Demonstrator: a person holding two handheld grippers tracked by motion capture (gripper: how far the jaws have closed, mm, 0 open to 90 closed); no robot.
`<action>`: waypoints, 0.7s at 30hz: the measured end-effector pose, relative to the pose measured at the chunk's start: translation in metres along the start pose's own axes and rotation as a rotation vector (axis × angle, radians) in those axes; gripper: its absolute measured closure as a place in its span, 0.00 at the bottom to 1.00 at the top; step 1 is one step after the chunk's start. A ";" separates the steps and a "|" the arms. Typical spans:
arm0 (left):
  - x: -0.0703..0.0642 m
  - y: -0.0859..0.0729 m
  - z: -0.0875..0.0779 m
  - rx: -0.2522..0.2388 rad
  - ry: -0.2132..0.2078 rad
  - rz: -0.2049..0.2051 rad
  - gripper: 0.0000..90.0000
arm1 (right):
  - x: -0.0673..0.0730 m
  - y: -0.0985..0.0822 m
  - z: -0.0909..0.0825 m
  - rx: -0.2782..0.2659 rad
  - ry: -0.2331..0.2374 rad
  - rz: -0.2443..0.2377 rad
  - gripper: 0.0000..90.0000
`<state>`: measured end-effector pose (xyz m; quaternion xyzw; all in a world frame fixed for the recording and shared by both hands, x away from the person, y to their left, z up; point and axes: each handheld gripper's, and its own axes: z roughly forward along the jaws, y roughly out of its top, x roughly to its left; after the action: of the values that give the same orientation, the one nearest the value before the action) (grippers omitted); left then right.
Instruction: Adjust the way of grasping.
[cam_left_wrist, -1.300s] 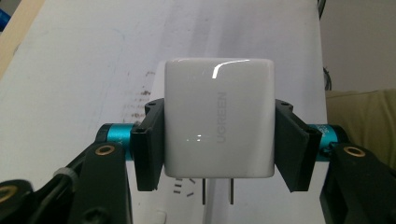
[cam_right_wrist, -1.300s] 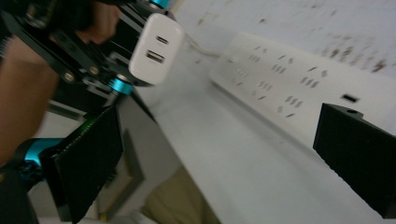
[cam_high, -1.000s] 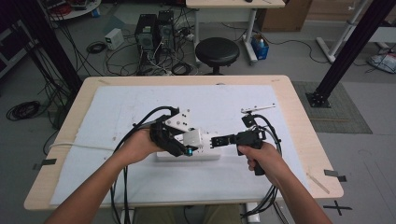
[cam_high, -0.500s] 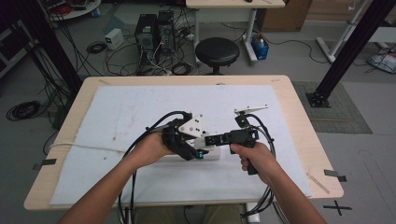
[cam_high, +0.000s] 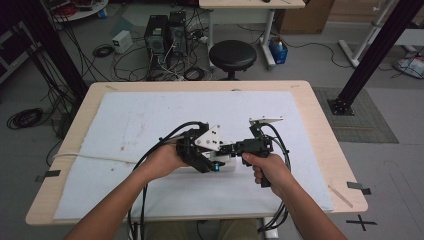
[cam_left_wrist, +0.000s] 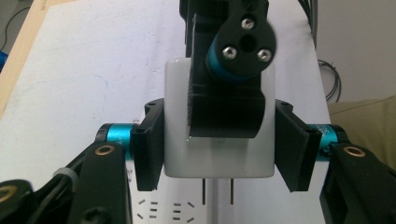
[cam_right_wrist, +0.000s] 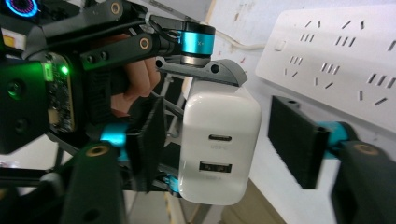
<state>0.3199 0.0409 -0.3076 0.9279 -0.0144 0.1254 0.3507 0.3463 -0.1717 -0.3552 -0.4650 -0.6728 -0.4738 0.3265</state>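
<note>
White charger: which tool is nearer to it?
Left. The left tool clamps the white charger by its sides above the power strip. The right tool, whose jaws have just been closing, straddles the charger, one pad apart from it.

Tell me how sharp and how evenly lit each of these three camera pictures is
High view: evenly lit and soft, table pale, floor dim. Left gripper view: white charger and power strip sharp, the near black arms at the bottom edge blurred, the sheet bright behind. Right gripper view: charger face in focus, near fingers blurred, a green light glowing at left.
</note>
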 end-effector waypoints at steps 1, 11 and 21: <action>0.000 0.000 0.000 0.000 0.000 0.000 0.47 | -0.001 0.000 0.000 0.001 0.002 0.004 0.49; -0.001 0.001 0.003 0.016 0.015 -0.012 0.46 | -0.007 -0.002 0.000 -0.015 0.027 0.046 0.69; 0.014 -0.048 -0.027 0.076 -0.016 -0.205 0.24 | -0.020 -0.004 -0.034 -0.100 -0.158 -0.092 0.69</action>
<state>0.3328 0.0955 -0.3152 0.9382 0.0826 0.0818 0.3260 0.3497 -0.2102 -0.3628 -0.4853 -0.6926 -0.4831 0.2269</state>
